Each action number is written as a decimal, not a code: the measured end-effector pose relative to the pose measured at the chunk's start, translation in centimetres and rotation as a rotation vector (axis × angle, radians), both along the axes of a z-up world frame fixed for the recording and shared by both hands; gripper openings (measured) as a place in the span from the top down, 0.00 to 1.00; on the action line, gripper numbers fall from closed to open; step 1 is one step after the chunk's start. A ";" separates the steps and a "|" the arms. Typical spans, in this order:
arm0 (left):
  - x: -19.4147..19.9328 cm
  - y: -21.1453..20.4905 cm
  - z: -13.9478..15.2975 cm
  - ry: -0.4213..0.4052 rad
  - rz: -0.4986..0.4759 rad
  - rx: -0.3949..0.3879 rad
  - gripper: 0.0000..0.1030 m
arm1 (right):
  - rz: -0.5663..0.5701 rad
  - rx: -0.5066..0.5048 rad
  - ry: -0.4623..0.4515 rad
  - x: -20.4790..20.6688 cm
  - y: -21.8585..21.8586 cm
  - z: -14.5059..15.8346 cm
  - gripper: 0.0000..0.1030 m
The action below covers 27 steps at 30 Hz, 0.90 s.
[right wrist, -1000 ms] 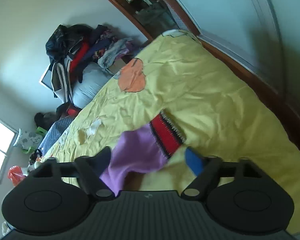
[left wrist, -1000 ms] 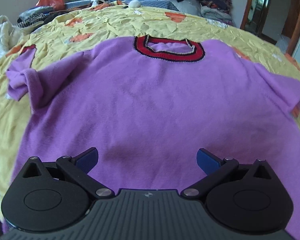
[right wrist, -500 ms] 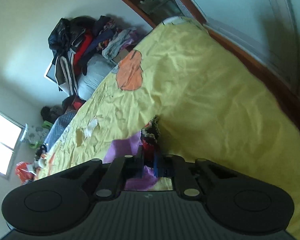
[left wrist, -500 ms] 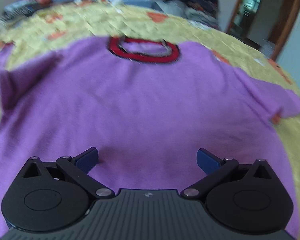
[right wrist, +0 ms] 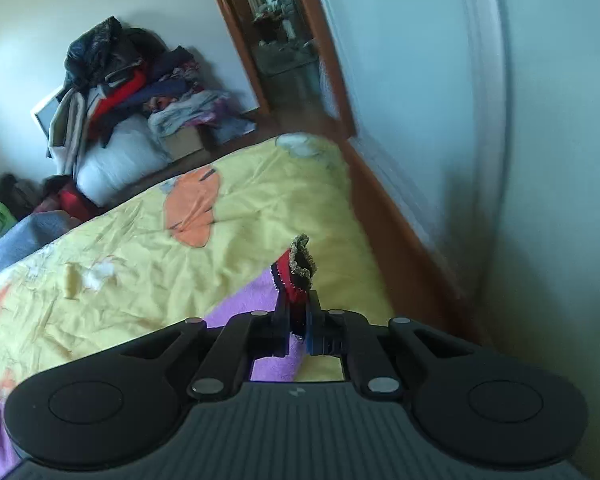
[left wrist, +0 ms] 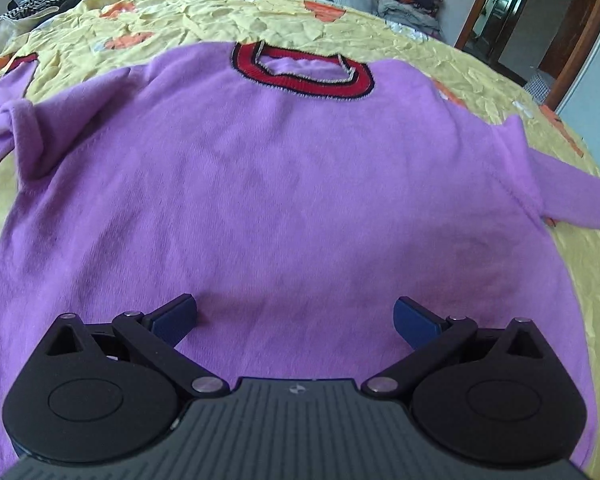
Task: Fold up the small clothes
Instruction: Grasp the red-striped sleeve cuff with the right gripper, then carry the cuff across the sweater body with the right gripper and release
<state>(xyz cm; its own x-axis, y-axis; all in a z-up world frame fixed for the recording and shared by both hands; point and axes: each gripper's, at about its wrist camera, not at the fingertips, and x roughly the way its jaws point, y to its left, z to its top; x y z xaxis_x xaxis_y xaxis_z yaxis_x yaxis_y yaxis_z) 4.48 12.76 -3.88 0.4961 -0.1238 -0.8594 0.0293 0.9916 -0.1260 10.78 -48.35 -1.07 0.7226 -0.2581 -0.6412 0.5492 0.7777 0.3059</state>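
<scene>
The purple sweater (left wrist: 260, 184) lay face up and spread nearly flat across the middle of the yellow bedspread (left wrist: 228, 16), its red collar (left wrist: 300, 74) toward the far edge of the bed. No fold showed in the body; I judged the job barely begun. 1 sleeve (left wrist: 16, 128) lay bunched near the bed's left edge, its red cuff (left wrist: 22, 61) on the sheet beyond it. The other sleeve (left wrist: 572, 200) stretched toward the right edge, and there the right gripper (right wrist: 297, 326) had its fingers pressed together on that sleeve's red cuff (right wrist: 296, 276), which stood up crumpled above the jaws, lifted off the bedspread near the bed's side by the wall. To me that looked like the start of the 1st fold, sleeve across body. The left gripper (left wrist: 296, 314) hovered over the hem end with its 2 fingers spread wide, holding nothing.

Both sleeves and the body remained to be folded. I saw no basket or box for finished clothes; only a loose heap of clothes (right wrist: 112, 80) stood against the far wall.
</scene>
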 end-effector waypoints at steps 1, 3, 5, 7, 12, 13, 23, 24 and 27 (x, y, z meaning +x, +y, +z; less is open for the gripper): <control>-0.2 0.2 0.2 0.000 0.000 0.003 0.00 | 0.004 0.004 -0.026 -0.4 -0.3 0.7 0.94; -0.6 0.8 0.7 -0.017 0.001 0.001 0.00 | -0.021 -0.030 -0.050 -1.4 -0.9 3.1 0.94; -0.9 1.1 0.8 -0.024 0.001 0.002 0.00 | -0.008 -0.011 -0.074 -2.0 -1.2 4.8 0.94; -1.0 1.5 0.7 -0.021 0.008 -0.006 0.00 | 0.011 -0.053 -0.054 -1.9 0.2 6.2 0.94; -1.8 2.6 0.9 -0.001 0.032 -0.029 0.00 | 0.149 0.007 -0.144 -1.9 7.2 8.3 0.94; -2.2 2.9 1.0 -0.005 0.030 -0.019 0.00 | 0.197 0.021 -0.171 -1.9 9.7 8.6 0.94; -7.1 8.9 4.0 -0.108 0.069 0.118 0.00 | 0.675 0.130 -0.263 0.9 39.1 8.1 0.94; -7.5 9.8 4.1 -0.114 0.080 0.119 0.00 | 0.704 0.132 -0.248 1.2 41.7 7.5 0.94; -8.2 12.5 4.5 -0.103 0.121 0.124 0.00 | 0.790 0.140 -0.184 2.4 49.3 4.5 0.94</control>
<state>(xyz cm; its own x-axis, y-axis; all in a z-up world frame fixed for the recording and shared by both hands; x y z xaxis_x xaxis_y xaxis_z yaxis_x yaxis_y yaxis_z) -3.74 25.29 0.63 0.5867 0.0455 -0.8085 -0.0850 0.9964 -0.0056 13.14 0.98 3.47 0.7543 0.4443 -0.4833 -0.2125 0.8618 0.4606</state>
